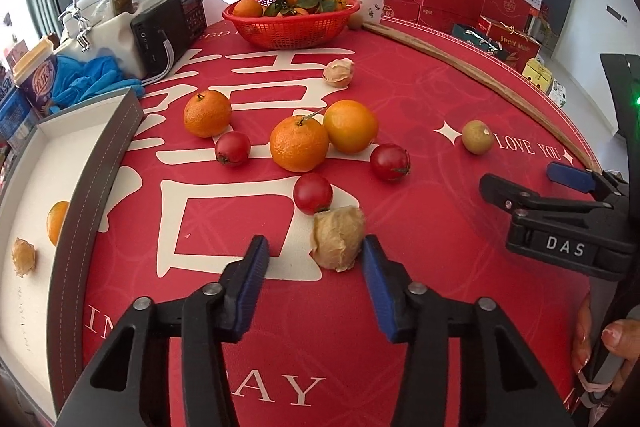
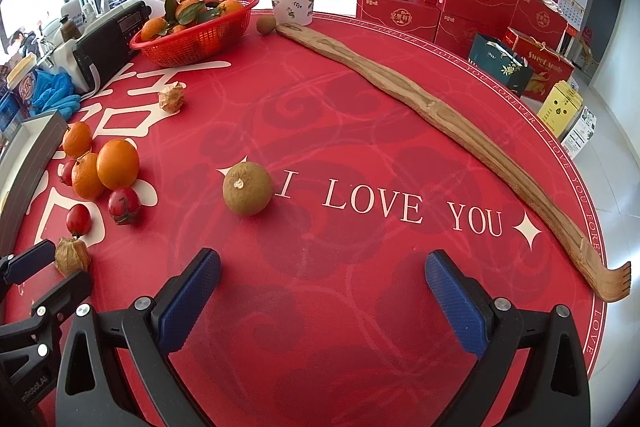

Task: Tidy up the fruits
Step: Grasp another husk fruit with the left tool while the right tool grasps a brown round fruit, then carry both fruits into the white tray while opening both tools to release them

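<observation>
Though beside left tool (image 1: 315, 246), husked fruit (image 1: 338, 239) stem-end away.

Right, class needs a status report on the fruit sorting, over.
Left gripper open, husked fruit at its tips, ungripped. Right gripper open, empty. Cherry tomato close behind it.

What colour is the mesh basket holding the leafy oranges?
Red; the basket shows best in the left wrist view.

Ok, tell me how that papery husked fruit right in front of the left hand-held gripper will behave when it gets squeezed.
The husked fruit looks dry and crinkled, so the shell will probably crush or tear under a firm pinch. It seems puffy and likely light for its size. Its lumpy shape suggests it should skid, not roll, if nudged. It sits ahead of the right-side finger of the left hand-held gripper, not between the pads.
</observation>
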{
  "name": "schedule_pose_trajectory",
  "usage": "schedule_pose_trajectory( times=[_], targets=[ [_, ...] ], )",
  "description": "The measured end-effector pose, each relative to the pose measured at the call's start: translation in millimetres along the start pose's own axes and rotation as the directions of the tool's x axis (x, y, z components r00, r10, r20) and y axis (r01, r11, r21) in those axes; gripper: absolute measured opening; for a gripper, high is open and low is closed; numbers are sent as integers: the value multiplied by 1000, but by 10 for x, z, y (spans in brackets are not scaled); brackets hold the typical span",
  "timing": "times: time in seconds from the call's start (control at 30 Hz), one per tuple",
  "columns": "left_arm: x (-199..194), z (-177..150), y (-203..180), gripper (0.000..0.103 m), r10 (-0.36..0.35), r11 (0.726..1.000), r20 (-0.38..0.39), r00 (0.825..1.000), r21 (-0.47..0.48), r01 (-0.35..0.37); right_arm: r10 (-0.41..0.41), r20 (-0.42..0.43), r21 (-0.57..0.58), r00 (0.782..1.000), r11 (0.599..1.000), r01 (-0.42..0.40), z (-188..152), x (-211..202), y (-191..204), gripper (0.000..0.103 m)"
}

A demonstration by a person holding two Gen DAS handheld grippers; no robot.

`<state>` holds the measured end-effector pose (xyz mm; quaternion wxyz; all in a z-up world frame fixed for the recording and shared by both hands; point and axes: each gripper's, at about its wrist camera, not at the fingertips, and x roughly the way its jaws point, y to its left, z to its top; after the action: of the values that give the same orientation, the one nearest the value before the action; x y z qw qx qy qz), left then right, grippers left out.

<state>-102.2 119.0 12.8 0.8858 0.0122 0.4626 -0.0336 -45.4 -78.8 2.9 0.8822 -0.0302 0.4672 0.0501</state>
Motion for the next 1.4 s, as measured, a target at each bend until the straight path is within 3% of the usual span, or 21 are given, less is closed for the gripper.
schedule_pose_trajectory(
  times=[0.07, 0.13, 0.4, 0.43, 0.5, 0.53, 0.6, 0.77, 0.93, 1.27, 1.4],
  targets=[
    [-5, 6, -21, 32, 0, 1000, 4, 1000, -5, 0, 0, 0, 0, 1000, 1000, 0, -3, -2, -3, 102],
    [-3, 9, -20, 27, 7, 1000, 12, 1000, -15, -6, 7, 1, -9, 1000, 1000, -7, 3, 7, 14, 102],
    [-40, -49, 91, 25, -18, 999, 38, 999, -45, 20, 50, 3, -72, 999, 996, -49, 193, 127, 242, 99],
    [-46, -58, 114, 25, -23, 999, 42, 999, -47, 25, 54, 13, -81, 998, 995, -52, 207, 120, 276, 94],
    [-56, -68, 146, 25, -27, 999, 47, 999, -44, 29, 68, 32, -102, 997, 993, -64, 239, 104, 343, 69],
    [-63, -75, 159, 25, -27, 999, 48, 998, -42, 29, 73, 38, -109, 997, 992, -68, 256, 105, 370, 63],
    [-78, -69, 210, 25, -27, 999, 59, 998, -45, 29, 74, 52, -103, 996, 992, -68, 272, 93, 384, 27],
    [-155, -63, 408, 25, 16, 995, 138, 990, -98, -3, 200, 62, -19, 978, 980, -199, 235, 29, 231, 27],
    [-175, -75, 594, 25, 25, 990, 141, 990, -142, -4, 258, 90, 40, 962, 964, -262, 164, -42, 129, 27],
    [-329, -53, 744, 25, 86, 985, 203, 975, -166, -53, 295, 114, 53, 949, 952, -303, 165, -105, 194, 27],
    [-443, -29, 782, 25, 120, 982, 247, 961, -172, -79, 318, 143, 43, 937, 944, -327, 153, -183, 219, 27]
  ],
)
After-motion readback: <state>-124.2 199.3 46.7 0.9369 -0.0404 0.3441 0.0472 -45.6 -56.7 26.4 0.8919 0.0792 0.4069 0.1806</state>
